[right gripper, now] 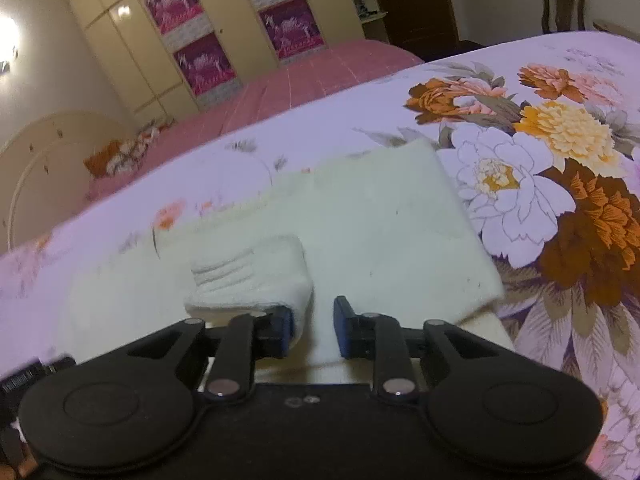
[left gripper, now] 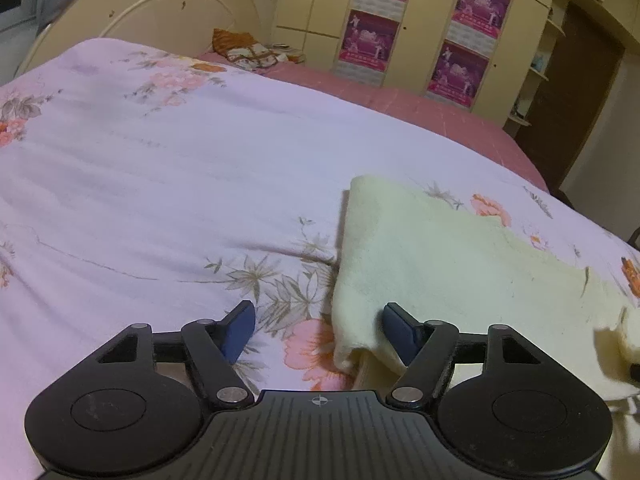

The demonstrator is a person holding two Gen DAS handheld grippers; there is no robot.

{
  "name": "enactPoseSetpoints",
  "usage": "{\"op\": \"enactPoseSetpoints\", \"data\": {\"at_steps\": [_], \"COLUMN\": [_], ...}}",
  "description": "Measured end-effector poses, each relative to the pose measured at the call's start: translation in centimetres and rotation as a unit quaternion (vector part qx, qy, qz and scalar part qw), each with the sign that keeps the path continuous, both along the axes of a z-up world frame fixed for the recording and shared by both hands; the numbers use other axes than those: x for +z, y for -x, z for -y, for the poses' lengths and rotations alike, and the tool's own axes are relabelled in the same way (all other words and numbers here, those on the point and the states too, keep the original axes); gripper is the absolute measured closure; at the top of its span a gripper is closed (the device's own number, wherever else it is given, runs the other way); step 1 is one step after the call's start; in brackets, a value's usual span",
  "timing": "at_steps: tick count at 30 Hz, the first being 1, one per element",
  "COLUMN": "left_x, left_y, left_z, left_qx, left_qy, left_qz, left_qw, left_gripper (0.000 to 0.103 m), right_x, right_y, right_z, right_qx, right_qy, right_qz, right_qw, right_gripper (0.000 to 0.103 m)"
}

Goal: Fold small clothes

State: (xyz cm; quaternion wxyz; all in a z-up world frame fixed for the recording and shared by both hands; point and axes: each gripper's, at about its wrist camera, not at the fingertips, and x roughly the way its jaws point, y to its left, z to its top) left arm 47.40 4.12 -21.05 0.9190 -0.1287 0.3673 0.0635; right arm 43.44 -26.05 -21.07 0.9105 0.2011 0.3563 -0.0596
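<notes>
A cream knit garment (left gripper: 440, 248) lies flat on the floral bedsheet (left gripper: 160, 180). My left gripper (left gripper: 320, 332) is open over its near left edge, with the right fingertip (left gripper: 398, 332) above the cloth and the left one above the bare sheet. In the right wrist view the same garment (right gripper: 380, 216) fills the middle, with a ribbed cuff (right gripper: 248, 268) folded back over it. My right gripper (right gripper: 314, 330) stands narrowly open low over the cloth. The cuff rests against its left pad (right gripper: 286, 330), and cream cloth shows in the gap.
A pink bedspread (left gripper: 440, 120) covers the far side of the bed. An orange patterned cloth pile (left gripper: 244, 50) sits by the cream headboard (left gripper: 160, 8). Wardrobe doors with pink posters (left gripper: 368, 40) stand behind, a dark door (left gripper: 568, 100) to the right, and a wooden chair (right gripper: 562, 0) beyond the bed.
</notes>
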Motion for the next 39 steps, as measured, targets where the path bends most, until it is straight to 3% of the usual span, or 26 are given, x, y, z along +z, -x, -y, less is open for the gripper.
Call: {"op": "enactPoseSetpoints", "data": {"at_steps": [5, 7, 9, 11, 13, 16, 19, 23, 27, 36, 39], "left_x": [0.0, 0.0, 0.0, 0.2, 0.3, 0.6, 1.0, 1.0, 1.1, -0.2, 0.8], "left_y": [0.3, 0.3, 0.3, 0.2, -0.1, -0.8, -1.8, -3.4, -3.7, -4.4, -4.2], "left_z": [0.2, 0.1, 0.1, 0.0, -0.1, -0.4, -0.2, 0.3, 1.1, 1.2, 0.7], "left_qx": [-0.005, -0.007, -0.010, -0.012, -0.016, -0.012, -0.005, -0.003, -0.014, -0.010, 0.007], "left_qy": [-0.012, -0.011, -0.010, -0.006, -0.004, 0.001, -0.003, -0.011, -0.015, -0.051, -0.030], "left_qz": [0.006, 0.006, 0.006, 0.004, 0.002, 0.005, 0.016, 0.019, 0.021, 0.019, 0.017], "left_qw": [0.9999, 0.9999, 0.9999, 0.9999, 0.9999, 0.9999, 0.9999, 0.9998, 0.9996, 0.9985, 0.9994], "left_gripper": [0.040, 0.040, 0.039, 0.039, 0.039, 0.039, 0.039, 0.039, 0.039, 0.039, 0.039], "right_x": [0.3, 0.1, -0.5, -0.6, -0.5, -0.6, -0.2, 0.5, 0.7, -0.5, -0.7], "right_y": [-0.6, -0.4, 0.2, 0.8, 0.7, 0.3, -0.1, 0.2, 0.8, 0.0, 0.1], "right_z": [0.4, 1.5, 2.5, 3.2, 3.3, 3.4, 3.0, 2.2, 2.9, 3.2, 3.3], "right_qx": [-0.024, -0.051, -0.059, -0.062, -0.051, -0.049, -0.049, -0.023, -0.049, -0.041, -0.046], "right_qy": [0.006, 0.008, 0.007, -0.005, -0.012, -0.027, 0.002, 0.049, 0.096, 0.125, 0.142], "right_qz": [0.012, 0.003, -0.008, -0.007, -0.005, 0.000, 0.003, 0.010, 0.020, -0.014, -0.018], "right_qw": [1.000, 0.999, 0.998, 0.998, 0.999, 0.998, 0.999, 0.999, 0.994, 0.991, 0.989], "right_gripper": [0.080, 0.095, 0.096, 0.095, 0.079, 0.081, 0.096, 0.097, 0.098, 0.098, 0.095]}}
